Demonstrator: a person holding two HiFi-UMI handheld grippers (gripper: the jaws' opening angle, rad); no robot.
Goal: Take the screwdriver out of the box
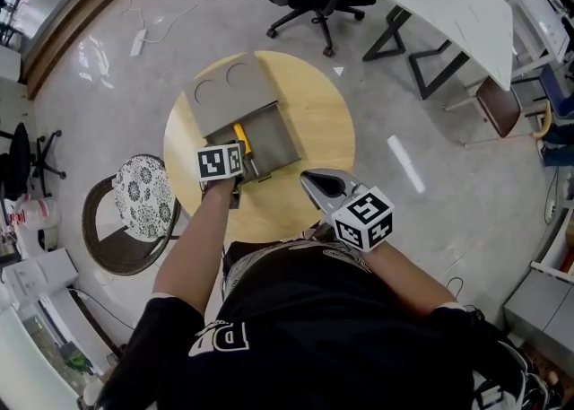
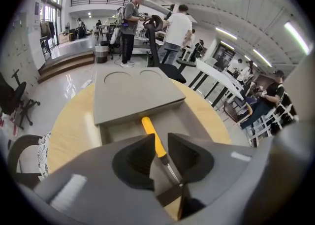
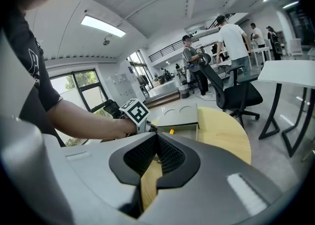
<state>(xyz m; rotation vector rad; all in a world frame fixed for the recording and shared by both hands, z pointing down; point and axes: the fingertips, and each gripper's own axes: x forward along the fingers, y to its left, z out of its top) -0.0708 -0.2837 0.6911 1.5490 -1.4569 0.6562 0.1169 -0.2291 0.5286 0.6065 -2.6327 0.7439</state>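
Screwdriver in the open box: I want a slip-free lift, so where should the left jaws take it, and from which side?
Grip the screwdriver at its thick yellow handle, coming from above with the open jaws of the left gripper set across its length. It lies flat along the open tray of the box. The metal shaft looks too thin, and the tray walls would likely block a sideways approach.

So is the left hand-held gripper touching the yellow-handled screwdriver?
Cannot tell. The left gripper view shows the yellow-handled screwdriver between the open jaws of the left hand-held gripper, but not whether they touch it.
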